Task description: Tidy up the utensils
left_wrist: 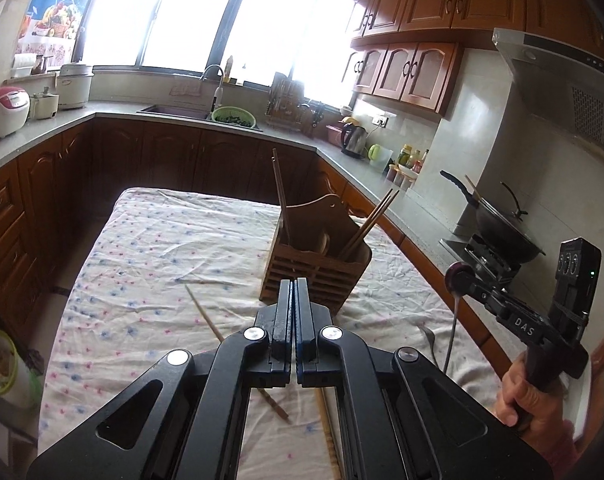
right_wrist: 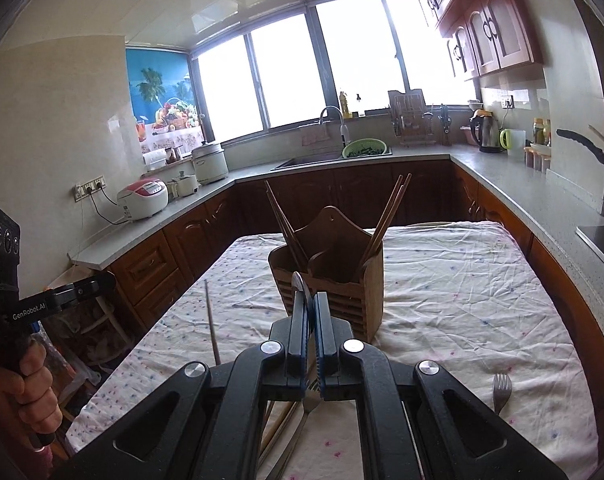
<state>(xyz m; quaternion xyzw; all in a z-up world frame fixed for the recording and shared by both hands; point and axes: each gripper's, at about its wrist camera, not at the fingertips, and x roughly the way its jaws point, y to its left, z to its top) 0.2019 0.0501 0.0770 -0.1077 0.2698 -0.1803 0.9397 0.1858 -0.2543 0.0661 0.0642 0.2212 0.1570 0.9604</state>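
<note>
A wooden utensil holder [left_wrist: 316, 258] [right_wrist: 334, 280] stands upright on the flowered tablecloth [left_wrist: 150, 248], with several chopsticks [left_wrist: 372, 220] leaning in it. My left gripper [left_wrist: 294, 286] [right_wrist: 104, 280] is shut with nothing in it, just short of the holder's front. My right gripper [right_wrist: 310, 300] [left_wrist: 462, 276] is shut on a metal spoon [right_wrist: 301, 286] in front of the holder; the spoon's handle [left_wrist: 453, 320] hangs down. Loose chopsticks [left_wrist: 204, 312] [right_wrist: 212, 328] lie on the cloth. One fork [right_wrist: 502, 390] lies at the right, another fork [right_wrist: 308, 396] under my right gripper.
Dark wood cabinets and a grey counter [right_wrist: 502, 184] wrap around the table. On the counter are a rice cooker [right_wrist: 142, 200], a sink with a green strainer [right_wrist: 364, 148] and a kettle [right_wrist: 486, 132]. A wok [left_wrist: 502, 228] sits on the stove to the right.
</note>
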